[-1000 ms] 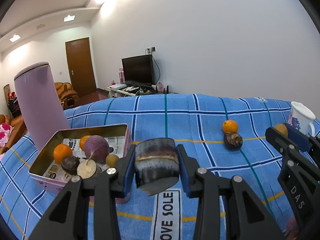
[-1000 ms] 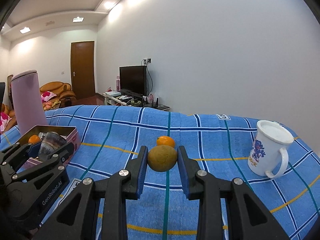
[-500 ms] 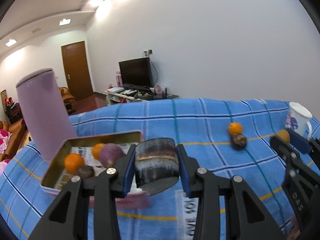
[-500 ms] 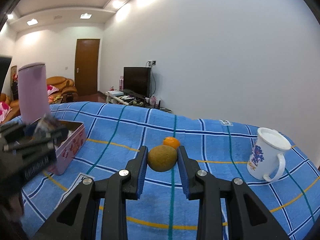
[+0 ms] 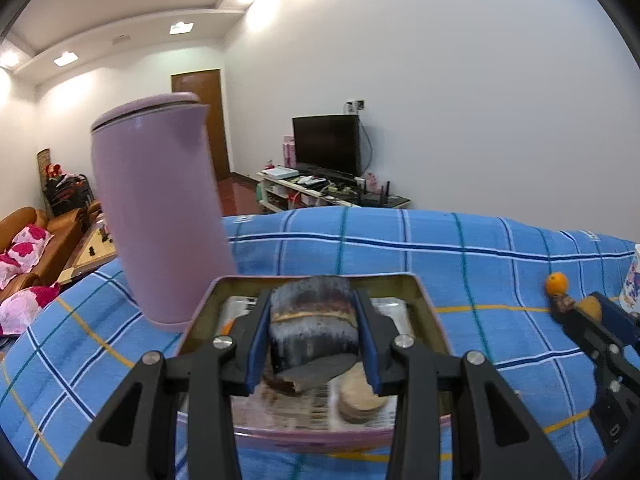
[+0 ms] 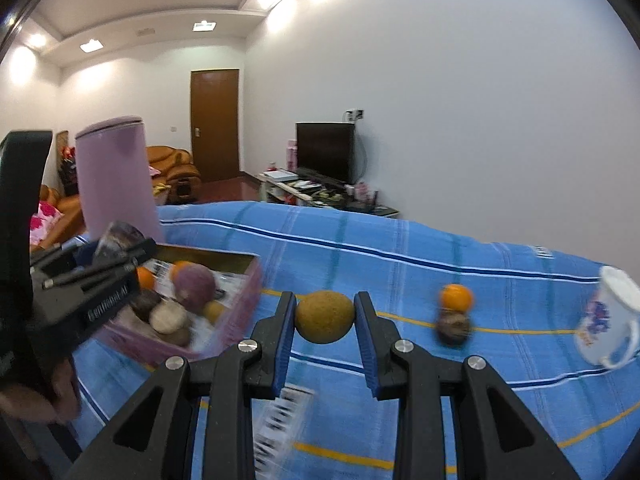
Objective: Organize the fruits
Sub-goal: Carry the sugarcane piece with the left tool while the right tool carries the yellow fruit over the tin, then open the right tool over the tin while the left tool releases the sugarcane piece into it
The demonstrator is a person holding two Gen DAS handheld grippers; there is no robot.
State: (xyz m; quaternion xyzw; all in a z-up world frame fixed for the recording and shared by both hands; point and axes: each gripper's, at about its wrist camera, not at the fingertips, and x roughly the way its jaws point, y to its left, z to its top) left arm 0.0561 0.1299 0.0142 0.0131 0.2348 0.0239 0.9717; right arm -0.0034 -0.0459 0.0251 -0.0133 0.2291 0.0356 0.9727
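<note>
My black left gripper [image 5: 313, 336] with blue pads pinches a dark, brown-banded chunk [image 5: 312, 330]; my right gripper [image 6: 325, 320] pinches a yellow-brown fruit [image 6: 325, 316]. The cloth [image 5: 460, 256] is blue plaid with white, teal and yellow lines. A lilac kettle [image 5: 158, 208] stands far left; a pink tin [image 6: 236, 312] with a gold inside sits near it.

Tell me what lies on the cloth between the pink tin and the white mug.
In the right wrist view, a small orange and a dark fruit just in front of it lie between the pink tin and the white mug.

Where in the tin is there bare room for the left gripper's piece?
The tin is crowded at its near end with fruit. Bare lining shows toward the far wall, by the kettle. The left gripper hovers over the tin.
</note>
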